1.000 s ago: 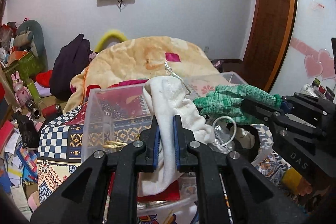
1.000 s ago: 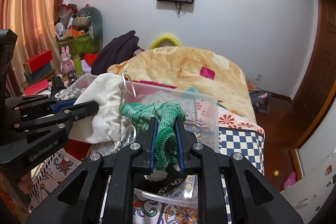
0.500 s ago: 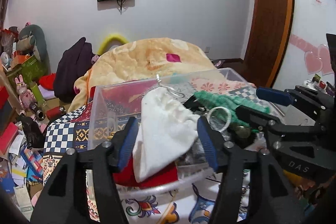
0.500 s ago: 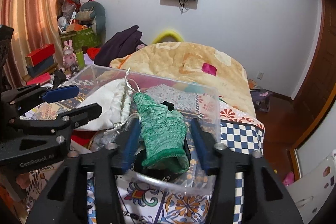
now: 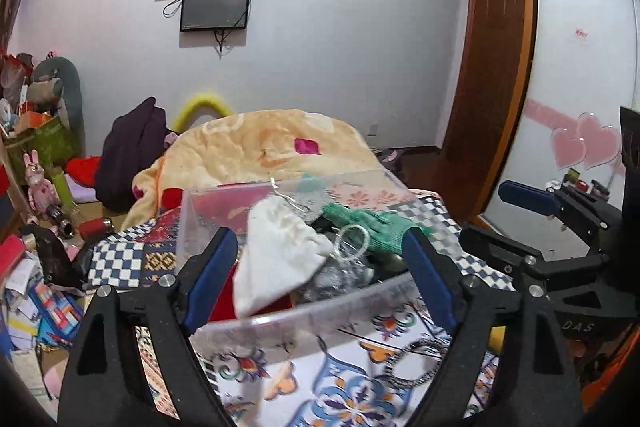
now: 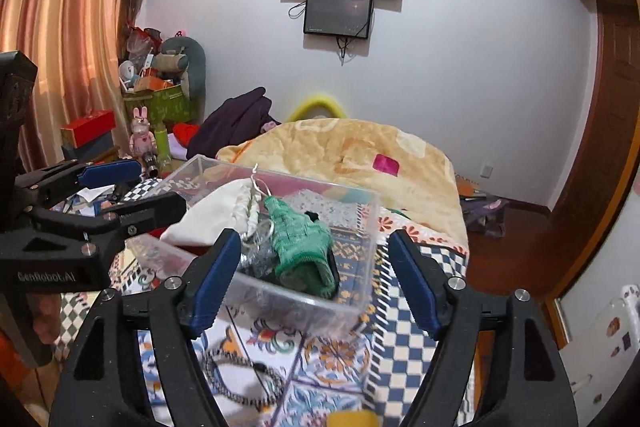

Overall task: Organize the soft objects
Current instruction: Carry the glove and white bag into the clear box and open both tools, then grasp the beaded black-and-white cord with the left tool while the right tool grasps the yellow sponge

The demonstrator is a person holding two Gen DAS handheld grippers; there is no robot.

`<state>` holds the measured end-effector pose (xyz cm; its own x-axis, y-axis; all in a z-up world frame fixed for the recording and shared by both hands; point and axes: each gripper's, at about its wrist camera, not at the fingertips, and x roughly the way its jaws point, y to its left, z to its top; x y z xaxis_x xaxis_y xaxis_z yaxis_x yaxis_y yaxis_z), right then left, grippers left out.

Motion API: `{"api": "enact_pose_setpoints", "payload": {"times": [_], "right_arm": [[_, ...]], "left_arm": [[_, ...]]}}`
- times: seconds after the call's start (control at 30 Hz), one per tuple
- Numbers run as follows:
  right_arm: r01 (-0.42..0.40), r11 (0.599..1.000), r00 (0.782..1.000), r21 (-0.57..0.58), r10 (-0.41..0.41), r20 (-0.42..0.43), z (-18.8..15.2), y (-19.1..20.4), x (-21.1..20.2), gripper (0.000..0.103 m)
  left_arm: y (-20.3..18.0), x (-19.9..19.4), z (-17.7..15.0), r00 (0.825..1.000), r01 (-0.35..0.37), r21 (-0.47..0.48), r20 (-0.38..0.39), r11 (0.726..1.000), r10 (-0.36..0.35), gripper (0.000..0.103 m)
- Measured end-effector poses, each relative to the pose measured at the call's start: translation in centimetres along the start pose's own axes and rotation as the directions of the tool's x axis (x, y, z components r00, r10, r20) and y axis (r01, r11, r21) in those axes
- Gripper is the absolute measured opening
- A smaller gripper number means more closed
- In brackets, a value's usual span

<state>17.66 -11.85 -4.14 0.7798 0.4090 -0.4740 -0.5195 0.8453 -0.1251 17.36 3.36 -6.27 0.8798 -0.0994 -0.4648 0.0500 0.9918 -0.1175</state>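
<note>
A clear plastic box (image 5: pixel 304 311) (image 6: pixel 360 227) stands on the patterned cloth. Inside lie a white drawstring pouch (image 5: pixel 280 255) (image 6: pixel 216 215) and a green knitted glove (image 5: pixel 372 227) (image 6: pixel 300 239), over some clear plastic and dark items. My left gripper (image 5: pixel 320 279) is open and empty, just in front of the box's near wall. My right gripper (image 6: pixel 316 275) is open and empty, in front of the box on its right side. Each gripper shows at the edge of the other's view.
A black-and-white braided cord (image 5: pixel 416 363) (image 6: pixel 240 379) lies on the cloth in front of the box. A bed with a peach blanket (image 5: pixel 256 151) is behind. Toys and boxes (image 6: pixel 152 107) pile at the left. A wooden door (image 5: pixel 492 75) is at the right.
Both grippers opened, letting the white pouch and the green glove drop into the box, then drew back and up from it.
</note>
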Motion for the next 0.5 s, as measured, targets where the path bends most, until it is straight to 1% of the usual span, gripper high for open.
{"api": "enact_pose_setpoints", "payload": {"times": [0.13, 0.2, 0.27, 0.4, 0.47, 0.5], "right_arm": [[0.027, 1.0, 1.0, 0.005, -0.027, -0.015, -1.6, -0.7, -0.5, 0.074], [0.033, 0.999, 0.999, 0.022, -0.032, -0.034, -2.8, -1.2, -0.7, 0.074], [0.034, 0.999, 0.998, 0.039, -0.032, -0.054, -3.6, -1.6, -0.8, 0.074], [0.038, 0.996, 0.995, 0.083, -0.029, -0.096, -5.4, -2.5, -0.9, 0.074], [0.03, 0.993, 0.993, 0.112, -0.017, -0.12, -6.5, -2.9, -0.8, 0.074], [0.03, 0.992, 0.992, 0.121, -0.015, -0.128, -6.9, -3.0, -0.9, 0.074]], "left_arm": [[-0.6, -0.4, -1.6, 1.0, 0.017, -0.004, -0.025, 1.0, -0.017, 0.085], [-1.0, -0.3, -3.0, 0.997, 0.034, -0.016, -0.062, 0.999, -0.035, 0.085], [-1.4, 0.0, -4.2, 0.995, 0.033, -0.011, -0.092, 0.999, -0.034, 0.085], [-2.2, 1.2, -6.9, 0.986, 0.006, 0.013, -0.165, 1.0, -0.004, 0.085], [-2.4, 1.9, -7.7, 0.979, 0.021, -0.003, -0.203, 1.0, -0.021, 0.085], [-2.4, 2.1, -8.1, 0.976, 0.028, -0.015, -0.215, 0.999, -0.031, 0.082]]}}
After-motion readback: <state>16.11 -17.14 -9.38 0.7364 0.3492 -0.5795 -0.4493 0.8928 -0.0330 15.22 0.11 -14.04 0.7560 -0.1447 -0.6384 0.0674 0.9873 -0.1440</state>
